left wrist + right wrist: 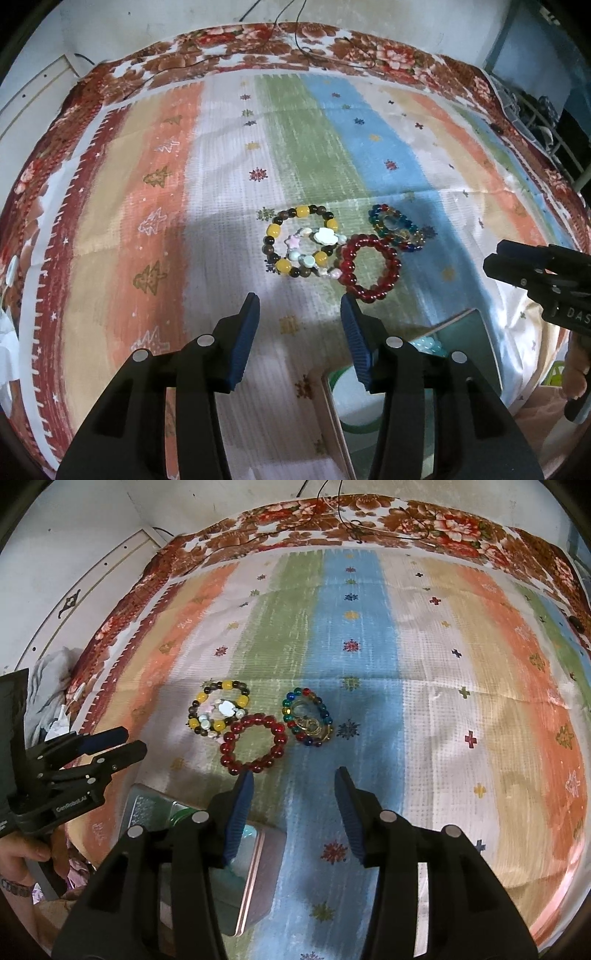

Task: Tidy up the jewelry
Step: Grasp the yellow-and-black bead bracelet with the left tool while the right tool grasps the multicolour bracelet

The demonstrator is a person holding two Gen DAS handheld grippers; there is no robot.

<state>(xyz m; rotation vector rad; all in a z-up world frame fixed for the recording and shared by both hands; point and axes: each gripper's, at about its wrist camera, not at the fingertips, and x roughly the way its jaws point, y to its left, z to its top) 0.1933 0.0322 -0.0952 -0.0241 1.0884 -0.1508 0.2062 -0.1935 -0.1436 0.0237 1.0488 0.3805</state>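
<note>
Jewelry still lies mostly out on the striped cloth point(424, 657), so we judge the sorting to be at an early stage.

Largest of what matters is the open box point(255, 871), which sits at the near edge of the cloth, below the bracelets and partly hidden by our grippers. In the left wrist view we can make out pale turquoise beads point(426, 345) inside it and something white with a green rim point(354, 402); so at least one piece seems already put away, though we cannot tell more than that.

Next comes the red bead bracelet point(253, 744), nearest the box, lying flat on the green and blue stripes. Touching it on the left is the yellow and brown bead bracelet point(218, 710), with a smaller pastel bracelet point(314, 254) of white and pink charms lying across it. On the other side, just beside the red one, is the multicoloured bead bracelet point(308, 716), with what look like thin metal rings inside it; these are too small to be sure of.

The left gripper point(299, 336) hovers over the near cloth, its fingers spread wide and holding nothing. The right gripper point(293, 812) does likewise, fingers wide and empty, pointed at the red bracelet. We reckon four loose pieces remain to be placed.
</note>
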